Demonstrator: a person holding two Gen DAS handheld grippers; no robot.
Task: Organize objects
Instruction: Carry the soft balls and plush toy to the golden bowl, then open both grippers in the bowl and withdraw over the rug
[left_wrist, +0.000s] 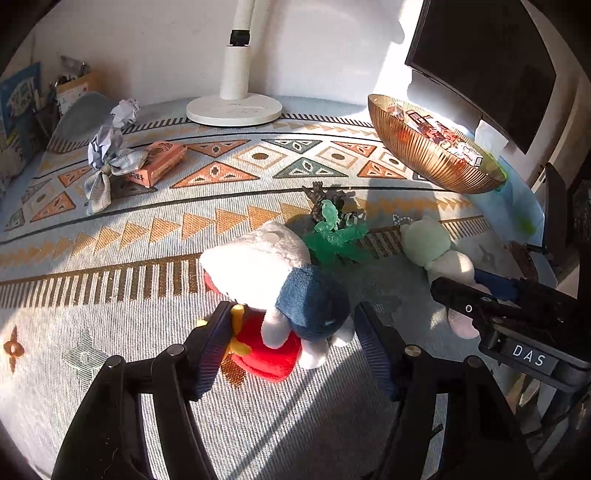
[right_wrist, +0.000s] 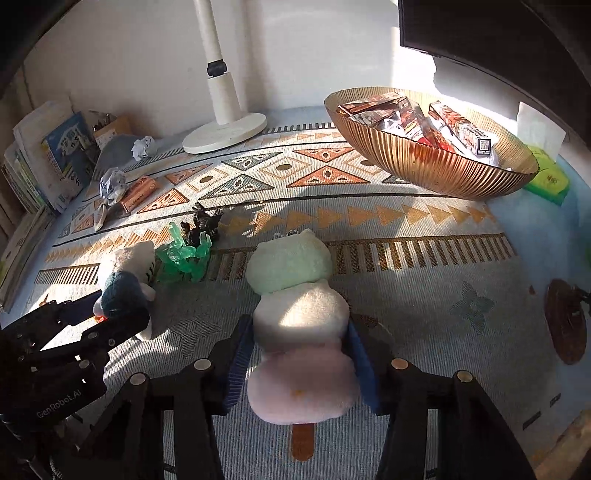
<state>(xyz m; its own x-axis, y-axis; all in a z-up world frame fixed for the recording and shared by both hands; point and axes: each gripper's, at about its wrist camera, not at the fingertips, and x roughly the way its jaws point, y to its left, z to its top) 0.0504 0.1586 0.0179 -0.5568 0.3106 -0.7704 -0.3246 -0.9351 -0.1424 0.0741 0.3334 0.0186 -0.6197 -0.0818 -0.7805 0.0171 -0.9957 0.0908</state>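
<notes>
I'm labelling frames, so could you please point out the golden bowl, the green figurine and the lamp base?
golden bowl (right_wrist: 443, 173), right wrist view, ribbed outer wall.
green figurine (left_wrist: 334, 236), left wrist view, its middle.
lamp base (left_wrist: 233, 110), left wrist view, flat top.

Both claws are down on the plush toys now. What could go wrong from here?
1. The left claw has the white plush cat with blue body and red base off-centre; it may twist or slip.
2. The green translucent plastic figurine stands beside that cat and could topple.
3. The right claw straddles the pastel ice-lolly plush bear; soft stuffing may squeeze out.

Harsh sunlight, deep shadows, fisheye warp
</notes>
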